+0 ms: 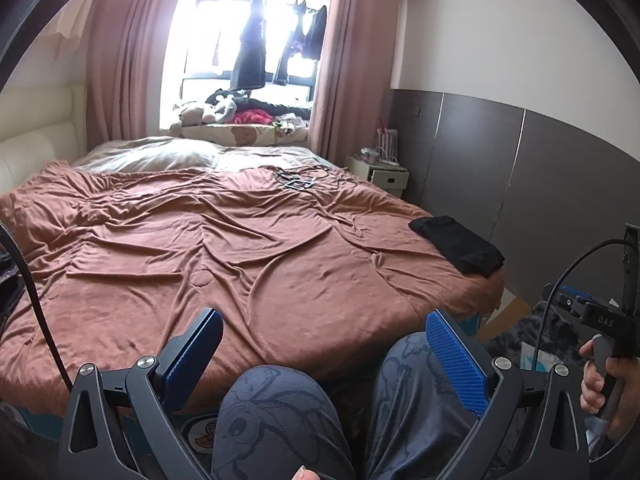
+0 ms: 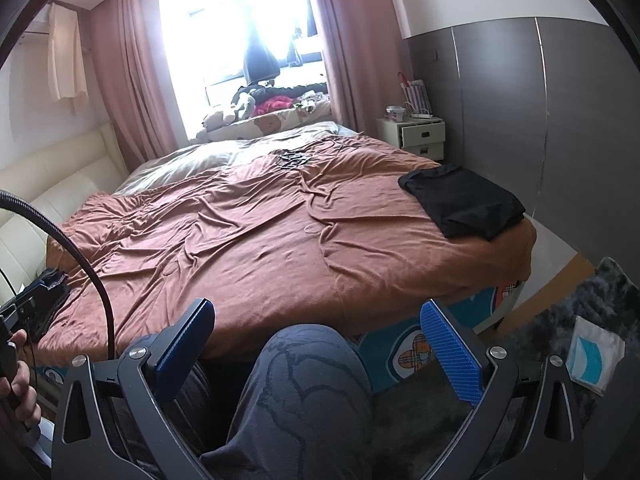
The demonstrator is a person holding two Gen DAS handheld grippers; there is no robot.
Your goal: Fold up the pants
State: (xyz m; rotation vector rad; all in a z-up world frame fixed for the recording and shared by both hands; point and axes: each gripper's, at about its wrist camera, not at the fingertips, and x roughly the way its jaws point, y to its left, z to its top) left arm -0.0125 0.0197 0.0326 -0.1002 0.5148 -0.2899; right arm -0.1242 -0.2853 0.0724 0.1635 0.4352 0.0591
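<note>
Both hand-held grippers, left [image 1: 324, 356] and right [image 2: 318, 346], hang released and empty over the knees, while the black pants [image 2: 464, 202] lie far right on the bed [image 2: 248, 240], so reach across and pinch the waistband cleanly.

Black-framed tools with blue pads, and printed grey-blue trousers

Each tool, the left tool [image 1: 324, 356] and the right tool [image 2: 318, 350], had a matte black linkage frame with triangular cut-outs, round silver screws at the pivots, and two fingers faced with ribbed bright-blue pads [image 1: 456, 364]. A black cable [image 1: 560, 280] ran up from the right tool's black handle body, which bore pale lettering; a thick braided black cable [image 2: 80, 248] arced by the left. The person wore grey-blue trousers [image 1: 280, 412] printed with dark cartoon outlines.
</note>
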